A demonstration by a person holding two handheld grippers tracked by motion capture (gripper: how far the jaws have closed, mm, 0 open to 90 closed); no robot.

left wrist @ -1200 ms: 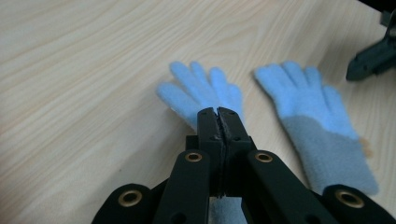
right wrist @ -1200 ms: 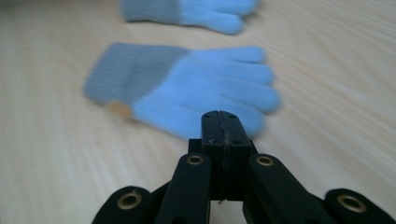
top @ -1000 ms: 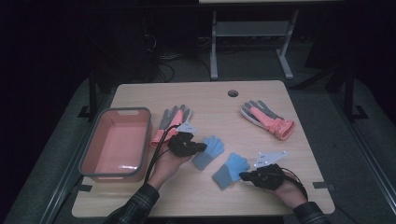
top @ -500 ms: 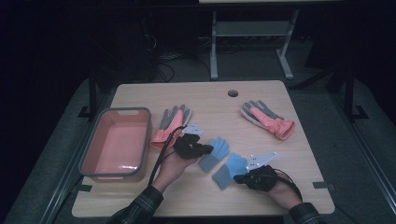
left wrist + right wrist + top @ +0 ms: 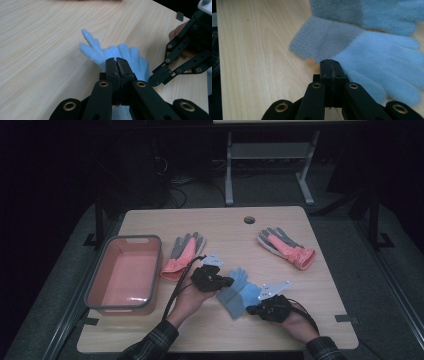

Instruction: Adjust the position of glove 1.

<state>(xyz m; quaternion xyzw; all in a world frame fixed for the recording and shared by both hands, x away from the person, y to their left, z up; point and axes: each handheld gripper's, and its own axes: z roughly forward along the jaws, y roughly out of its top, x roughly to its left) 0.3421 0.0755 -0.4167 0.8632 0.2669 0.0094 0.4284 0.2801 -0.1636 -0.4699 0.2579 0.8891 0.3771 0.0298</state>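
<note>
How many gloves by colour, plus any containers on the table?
Blue gloves: 2
Pink-and-grey gloves: 2, one by the tub, one at the far right
Pink tub: 1
Total: 5

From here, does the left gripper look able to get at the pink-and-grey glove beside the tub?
Probably yes: the left gripper, shut on the blue gloves, has bare table up to the pink-and-grey glove.
</note>
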